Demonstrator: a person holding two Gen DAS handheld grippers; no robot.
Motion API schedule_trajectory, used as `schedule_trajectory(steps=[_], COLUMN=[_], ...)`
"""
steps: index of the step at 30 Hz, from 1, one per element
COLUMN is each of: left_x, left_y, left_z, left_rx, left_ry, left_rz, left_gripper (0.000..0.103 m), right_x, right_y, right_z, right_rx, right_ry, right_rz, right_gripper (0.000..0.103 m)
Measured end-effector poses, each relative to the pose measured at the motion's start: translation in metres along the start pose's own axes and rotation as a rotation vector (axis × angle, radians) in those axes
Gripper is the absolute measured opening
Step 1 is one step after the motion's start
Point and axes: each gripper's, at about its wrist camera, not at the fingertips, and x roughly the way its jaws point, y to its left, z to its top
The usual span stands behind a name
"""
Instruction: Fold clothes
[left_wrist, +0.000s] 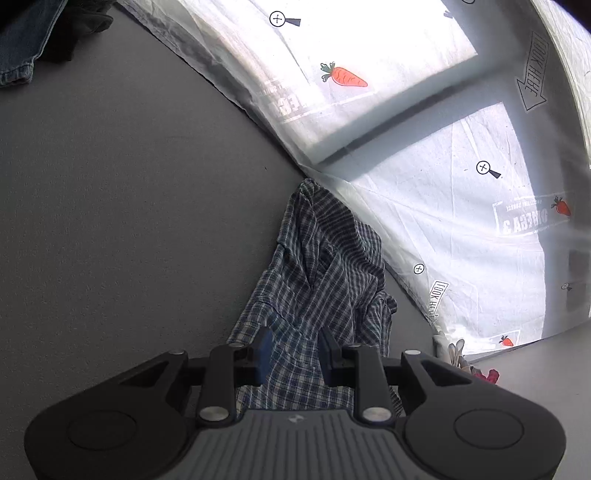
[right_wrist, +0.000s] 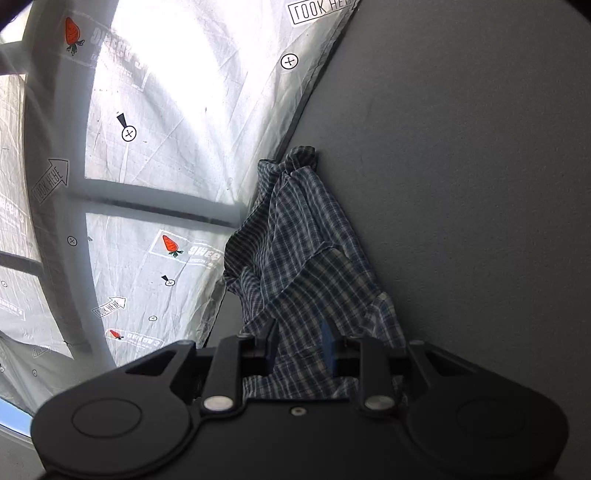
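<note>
A blue and white checked shirt (left_wrist: 321, 258) lies crumpled in a long heap on the grey table (left_wrist: 129, 203), running away from my left gripper (left_wrist: 295, 347). That gripper's jaws stand apart just over the near end of the shirt; cloth shows between the blue pads, which do not press on it. In the right wrist view the same shirt (right_wrist: 295, 240) stretches ahead on the table (right_wrist: 461, 184). My right gripper (right_wrist: 301, 343) is likewise open over the shirt's near end, with checked cloth lying loose between its fingers.
A white printed sheet with carrot pictures (left_wrist: 443, 221) hangs over a bright window along the table's far edge, also in the right wrist view (right_wrist: 166, 166). Blue jeans (left_wrist: 22, 44) and a dark garment (left_wrist: 85, 26) lie at the far left. A small red object (left_wrist: 487, 374) sits at right.
</note>
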Motion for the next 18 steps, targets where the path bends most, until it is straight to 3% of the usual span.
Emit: schedule_trajectory(steps=[2, 3, 4, 5, 6, 7, 9, 11, 14, 16, 18], left_x=[0.016, 0.023, 0.02, 0.016, 0.007, -0.003, -0.024, -0.041, -0.058, -0.066, -0.073], left_y=[-0.004, -0.004, -0.002, 0.0, 0.002, 0.004, 0.006, 0.006, 0.003, 0.004, 0.008], left_z=[-0.015, -0.023, -0.026, -0.029, -0.028, -0.028, -0.029, -0.033, -0.048, -0.063, -0.076], left_rx=[0.071, 0.089, 0.079, 0.066, 0.036, 0.022, -0.001, -0.019, -0.02, -0.024, -0.051], left_ry=[0.061, 0.082, 0.065, 0.044, 0.036, 0.006, -0.052, -0.087, -0.108, -0.102, -0.079], left_rz=[0.133, 0.199, 0.222, 0.24, 0.244, 0.239, 0.232, 0.237, 0.239, 0.235, 0.213], left_gripper=[0.029, 0.029, 0.024, 0.032, 0.034, 0.036, 0.041, 0.05, 0.06, 0.064, 0.065], right_x=[0.013, 0.017, 0.018, 0.019, 0.02, 0.02, 0.014, 0.009, 0.005, -0.003, -0.022], right_y=[0.004, 0.011, 0.021, 0.035, 0.049, 0.063, 0.083, 0.092, 0.099, 0.099, 0.097], right_z=[-0.008, -0.012, -0.017, -0.022, -0.028, -0.034, -0.056, -0.079, -0.109, -0.126, -0.129], right_rx=[-0.089, -0.177, -0.285, -0.391, -0.497, -0.605, -0.842, -1.038, -1.241, -1.288, -1.163], right_ry=[0.039, 0.042, 0.037, 0.031, 0.024, 0.012, -0.064, -0.114, -0.153, -0.173, -0.145], right_rz=[-0.137, -0.203, -0.248, -0.315, -0.382, -0.449, -0.571, -0.658, -0.749, -0.765, -0.694], right_gripper=[0.027, 0.019, 0.019, 0.02, 0.031, 0.054, 0.082, 0.085, 0.091, 0.096, 0.097])
